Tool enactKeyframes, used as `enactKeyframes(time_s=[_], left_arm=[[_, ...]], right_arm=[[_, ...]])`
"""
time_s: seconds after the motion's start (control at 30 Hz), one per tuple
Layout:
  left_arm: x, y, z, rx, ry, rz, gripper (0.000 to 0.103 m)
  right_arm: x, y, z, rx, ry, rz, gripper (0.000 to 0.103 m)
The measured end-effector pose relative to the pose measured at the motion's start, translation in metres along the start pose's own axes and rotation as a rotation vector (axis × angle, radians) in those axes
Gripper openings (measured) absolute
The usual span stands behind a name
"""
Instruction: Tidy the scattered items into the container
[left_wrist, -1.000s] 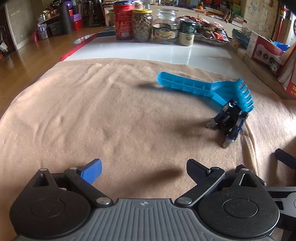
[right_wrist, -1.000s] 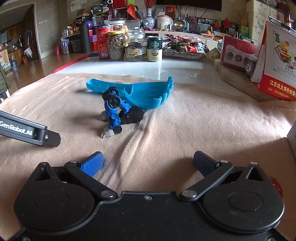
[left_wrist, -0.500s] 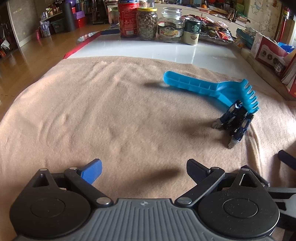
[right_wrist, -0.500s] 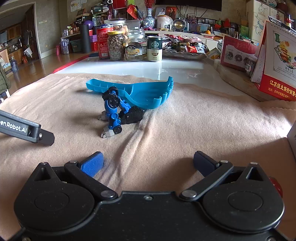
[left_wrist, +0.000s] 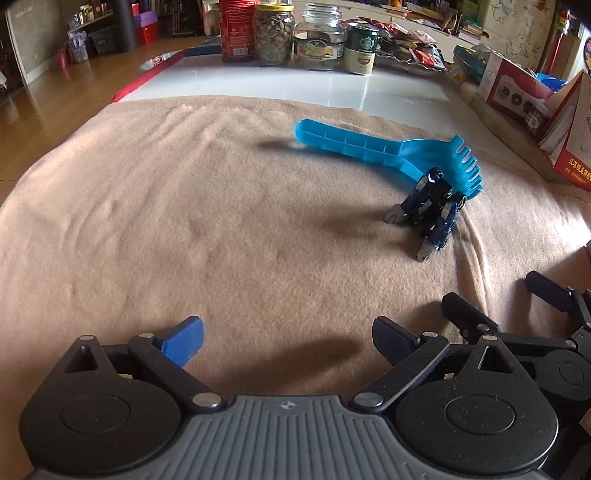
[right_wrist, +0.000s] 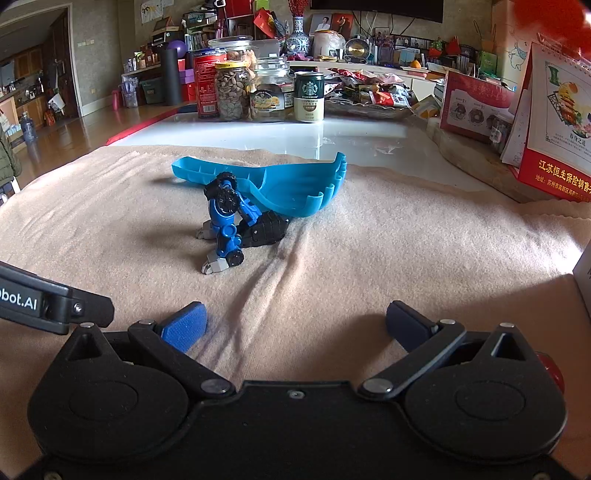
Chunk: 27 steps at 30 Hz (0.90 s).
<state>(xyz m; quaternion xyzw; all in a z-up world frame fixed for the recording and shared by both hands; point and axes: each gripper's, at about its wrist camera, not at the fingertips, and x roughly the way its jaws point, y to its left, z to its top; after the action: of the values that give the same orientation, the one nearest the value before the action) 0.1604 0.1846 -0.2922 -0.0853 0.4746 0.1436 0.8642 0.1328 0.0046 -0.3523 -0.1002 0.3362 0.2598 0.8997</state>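
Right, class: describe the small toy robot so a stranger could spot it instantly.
Find the tan blanket covering the table. On it lies a light blue plastic rake; the toy robot sits against the rake's toothed end, darker blue and black, with grey feet.

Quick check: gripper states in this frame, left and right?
Left gripper: open, holding nothing.
Right gripper: open, holding nothing.
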Motion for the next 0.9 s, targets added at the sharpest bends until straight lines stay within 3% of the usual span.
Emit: enactKeyframes(time_s=[0.33, 0.73, 0.9], left_arm=[[-0.004, 0.002, 0.008, -0.012, -0.012, -0.032, 0.098], [-0.019, 0.001, 0.014, 0.004, -0.026, -0.019, 0.098], [-0.024, 0.006, 0.022, 0.004, -0.048, -0.017, 0.098]], right_arm=[[0.001, 0.000, 0.000, 0.001, 0.000, 0.000, 0.101], [0.002, 0.001, 0.001, 0.003, 0.002, -0.001, 0.101], [-0.006, -0.002, 0.012, 0.004, 0.091, 0.025, 0.100]])
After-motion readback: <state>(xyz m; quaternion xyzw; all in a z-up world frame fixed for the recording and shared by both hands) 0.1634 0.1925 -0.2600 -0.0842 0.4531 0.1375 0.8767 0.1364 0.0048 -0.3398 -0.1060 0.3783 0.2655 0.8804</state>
